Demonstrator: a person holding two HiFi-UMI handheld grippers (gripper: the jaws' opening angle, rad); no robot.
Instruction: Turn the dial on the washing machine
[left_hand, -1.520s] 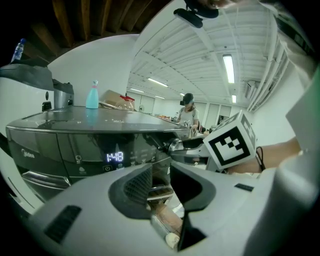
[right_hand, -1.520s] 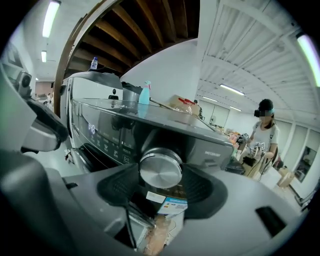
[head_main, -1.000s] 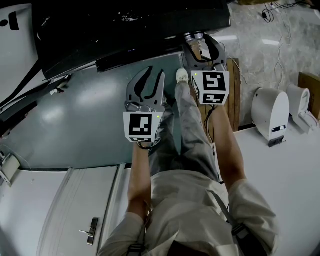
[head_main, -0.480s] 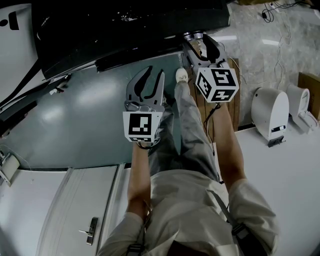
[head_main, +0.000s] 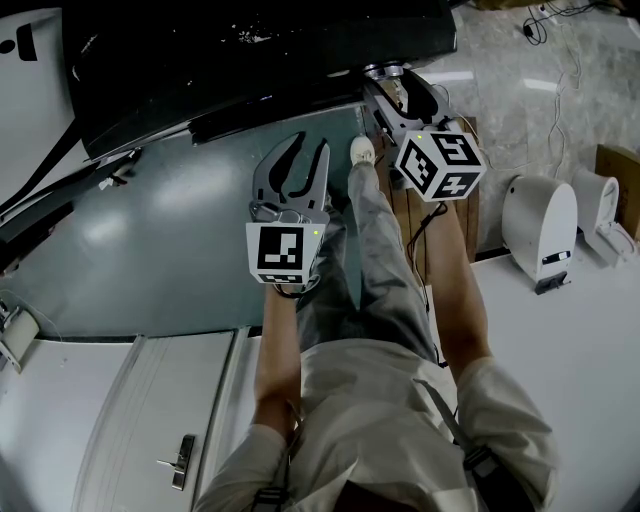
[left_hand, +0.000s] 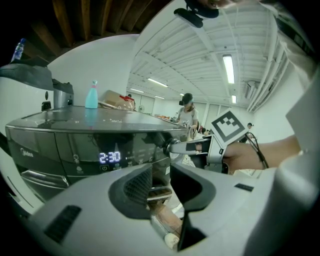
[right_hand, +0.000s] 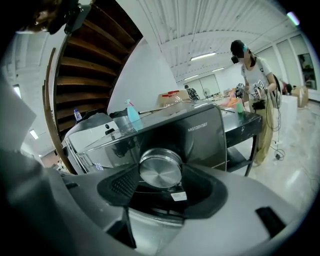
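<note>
The washing machine (head_main: 250, 60) is a dark block at the top of the head view. Its round silver dial (head_main: 385, 71) sticks out of the front panel. My right gripper (head_main: 392, 88) is shut on that dial, rolled over to one side. In the right gripper view the dial (right_hand: 160, 167) sits squeezed between the two black pads (right_hand: 122, 184). My left gripper (head_main: 308, 150) hangs open in front of the machine, lower and to the left, holding nothing. From the left gripper view I see the lit display (left_hand: 110, 157) reading 2:30, the dial (left_hand: 172, 146) and the right gripper (left_hand: 192, 146) on it.
A blue spray bottle (left_hand: 91, 95) stands on the machine's top. White devices (head_main: 540, 225) sit on the floor at the right, and a white door with a handle (head_main: 180, 460) lies at lower left. A person (right_hand: 252, 75) stands by a table in the background.
My right gripper has rolled clockwise on the dial; its marker cube shows a tilted corner where it showed a flat face. The left gripper has stayed where it was.
</note>
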